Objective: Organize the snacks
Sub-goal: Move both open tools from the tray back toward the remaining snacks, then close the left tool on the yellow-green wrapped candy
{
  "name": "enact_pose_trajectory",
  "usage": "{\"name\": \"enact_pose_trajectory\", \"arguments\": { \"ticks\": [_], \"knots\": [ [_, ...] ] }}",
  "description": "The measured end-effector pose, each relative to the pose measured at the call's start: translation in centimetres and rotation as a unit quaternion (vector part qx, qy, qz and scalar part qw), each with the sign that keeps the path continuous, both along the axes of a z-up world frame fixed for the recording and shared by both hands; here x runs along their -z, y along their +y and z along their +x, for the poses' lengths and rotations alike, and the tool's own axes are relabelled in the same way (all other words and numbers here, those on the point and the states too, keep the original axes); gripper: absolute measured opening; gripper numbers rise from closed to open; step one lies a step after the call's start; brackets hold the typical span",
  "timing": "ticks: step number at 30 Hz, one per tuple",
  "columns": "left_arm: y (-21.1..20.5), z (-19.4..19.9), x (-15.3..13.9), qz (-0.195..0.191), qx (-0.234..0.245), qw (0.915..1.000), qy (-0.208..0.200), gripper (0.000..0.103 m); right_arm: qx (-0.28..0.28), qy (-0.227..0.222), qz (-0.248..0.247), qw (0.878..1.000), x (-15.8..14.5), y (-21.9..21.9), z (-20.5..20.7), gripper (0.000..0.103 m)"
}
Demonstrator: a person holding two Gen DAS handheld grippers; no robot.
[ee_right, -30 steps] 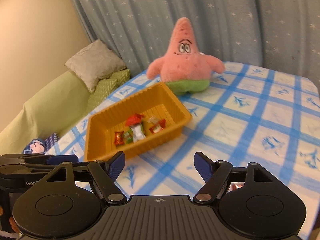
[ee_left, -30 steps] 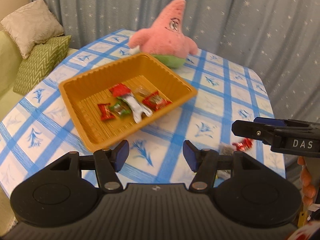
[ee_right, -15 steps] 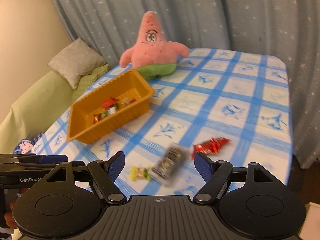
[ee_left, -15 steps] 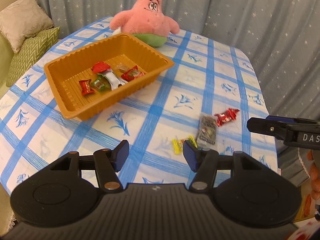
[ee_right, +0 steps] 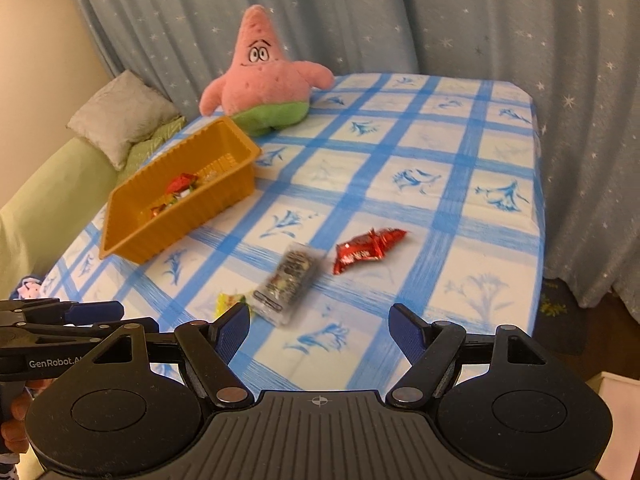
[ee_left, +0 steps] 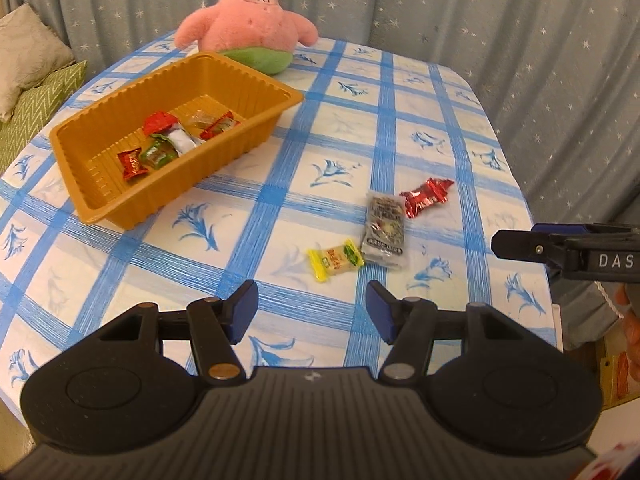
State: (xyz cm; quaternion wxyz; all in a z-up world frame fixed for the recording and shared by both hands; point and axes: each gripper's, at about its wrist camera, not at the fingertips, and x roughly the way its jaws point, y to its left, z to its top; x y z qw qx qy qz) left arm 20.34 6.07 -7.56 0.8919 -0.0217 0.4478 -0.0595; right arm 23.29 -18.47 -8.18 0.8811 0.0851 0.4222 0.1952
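Note:
An orange tray [ee_left: 248, 136] [ee_right: 132, 236] holds several wrapped snacks on the blue-checked table. Three loose snacks lie on the cloth: a yellow candy [ee_left: 335, 260] [ee_right: 228, 302], a grey packet [ee_left: 385, 229] [ee_right: 290, 280] and a red wrapper [ee_left: 426, 197] [ee_right: 366, 250]. My left gripper [ee_left: 312, 312] is open and empty, just short of the yellow candy. My right gripper [ee_right: 318, 328] is open and empty, just short of the grey packet. The right gripper's finger [ee_left: 560, 246] shows at the right of the left wrist view.
A pink star plush toy [ee_left: 250, 20] [ee_right: 266, 80] sits behind the tray. A starred curtain hangs behind the table. A green sofa with cushions [ee_right: 124, 116] stands to the left. The table's right edge [ee_left: 528, 216] lies close to the loose snacks.
Both grippers have pulled back and turned right from the tray, so the three loose snacks came into view in front of them. Both stayed open.

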Motion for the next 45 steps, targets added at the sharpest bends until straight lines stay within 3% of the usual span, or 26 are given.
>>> {"name": "enact_pose_trajectory", "arguments": {
  "ticks": [16,29,39,45],
  "knots": [
    [-1.9,2.4,3.8,0.043,0.060,0.9972,0.005,0.054,0.042,0.037,-0.008,0.998,2.6,-1.6,0.8,0.076],
    [-3.3,6.1,6.8,0.102,0.128,0.9865,0.010,0.049,0.072,0.058,-0.010,0.996,3.7,-2.6,1.4,0.076],
    [-2.9,7.9,7.0,0.096,0.141,0.9854,0.006,0.048,0.086,0.066,-0.010,0.994,4.2,-3.0,2.0,0.076],
    [-2.8,8.4,7.1,0.070,0.147,0.9867,0.009,0.023,0.086,0.064,-0.012,0.994,4.4,-2.8,2.5,0.076]
  ]
}}
